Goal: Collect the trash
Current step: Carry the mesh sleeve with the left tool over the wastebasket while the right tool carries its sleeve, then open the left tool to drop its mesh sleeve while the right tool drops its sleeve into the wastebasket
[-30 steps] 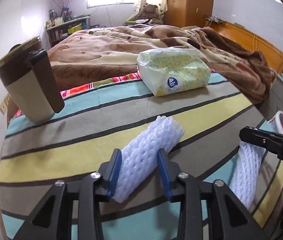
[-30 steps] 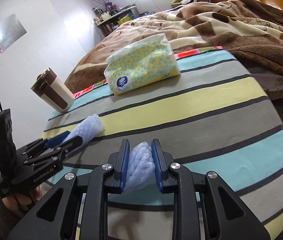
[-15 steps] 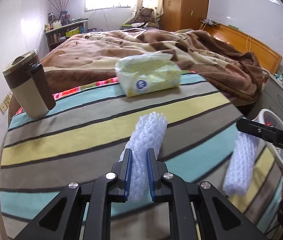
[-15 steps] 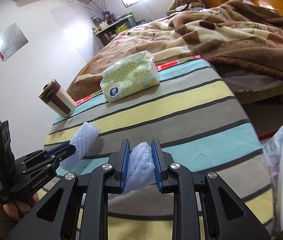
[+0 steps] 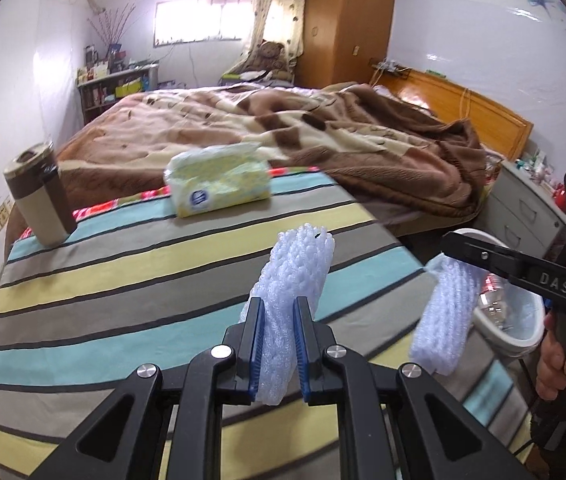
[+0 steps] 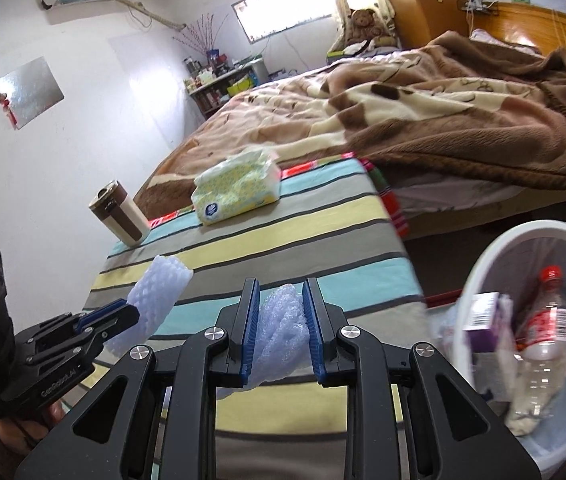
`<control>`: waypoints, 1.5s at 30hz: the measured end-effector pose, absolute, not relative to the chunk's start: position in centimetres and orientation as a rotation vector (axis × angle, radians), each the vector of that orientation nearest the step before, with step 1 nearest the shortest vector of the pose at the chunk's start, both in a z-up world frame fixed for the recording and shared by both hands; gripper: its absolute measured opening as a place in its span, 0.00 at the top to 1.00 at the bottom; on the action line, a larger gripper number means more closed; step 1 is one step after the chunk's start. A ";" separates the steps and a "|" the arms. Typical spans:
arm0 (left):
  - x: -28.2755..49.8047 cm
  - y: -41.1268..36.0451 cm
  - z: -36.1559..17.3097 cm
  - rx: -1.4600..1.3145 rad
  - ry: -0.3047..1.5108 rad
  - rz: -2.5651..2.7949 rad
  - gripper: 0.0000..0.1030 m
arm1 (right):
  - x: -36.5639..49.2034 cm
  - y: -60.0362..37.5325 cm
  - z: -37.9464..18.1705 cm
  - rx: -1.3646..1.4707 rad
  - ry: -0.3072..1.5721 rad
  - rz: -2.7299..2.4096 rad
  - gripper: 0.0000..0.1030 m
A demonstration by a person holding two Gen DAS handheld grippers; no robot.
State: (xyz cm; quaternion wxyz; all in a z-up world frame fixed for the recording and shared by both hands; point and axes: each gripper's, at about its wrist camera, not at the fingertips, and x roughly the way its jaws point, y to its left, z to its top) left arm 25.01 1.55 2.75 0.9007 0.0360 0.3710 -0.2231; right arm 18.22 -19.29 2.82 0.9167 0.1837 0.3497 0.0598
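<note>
- The left tool [image 5: 277,350] pinches a white foam net sleeve [image 5: 295,276] between its blue pads, lifted clear of the striped counter [image 5: 123,280]; the sleeve stands up out of the jaws, its free end pointing away from the camera
- The right tool [image 6: 281,328] is pressed onto a second foam net sleeve [image 6: 283,320]; in the left wrist view that sleeve hangs down from the jaws just beside the rim of the white trash bin [image 6: 495,248]
- So both pieces of trash are picked up and neither is dropped yet; my judgement is that the task is past the grasping and into the carry, with the release over the bin left to do for each sleeve
- The bin, beside the counter on the right, already holds a clear plastic bottle [image 6: 543,320] with a red cap and a purple-and-white carton [image 6: 483,320], so some collecting looks done
- A tissue pack [image 5: 219,188] and a brown-and-cream travel mug [image 5: 39,196] sit on the far part of the counter; these do not look like trash to me; I see no other loose scrap on the cloth
- Writing: "DAS" reads on the right tool's body in the left wrist view; lettering on the left tool's body in the right wrist view is too blurred to read surely; the tissue pack carries a round blue logo, its text illegible; the bottle's red label and the carton's barcode cannot be read
</note>
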 end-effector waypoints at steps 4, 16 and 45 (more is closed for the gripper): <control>23.1 -0.5 3.9 0.064 0.738 -0.478 0.86 | 16.6 -20.7 3.5 0.367 0.692 0.100 0.78; 18.9 -7.2 5.9 0.049 0.694 -0.584 0.86 | 12.3 -26.3 4.7 0.379 0.619 0.010 0.78; 16.7 -23.3 3.8 0.076 0.732 -0.728 0.85 | 9.6 -37.8 2.7 0.264 0.654 -0.289 0.78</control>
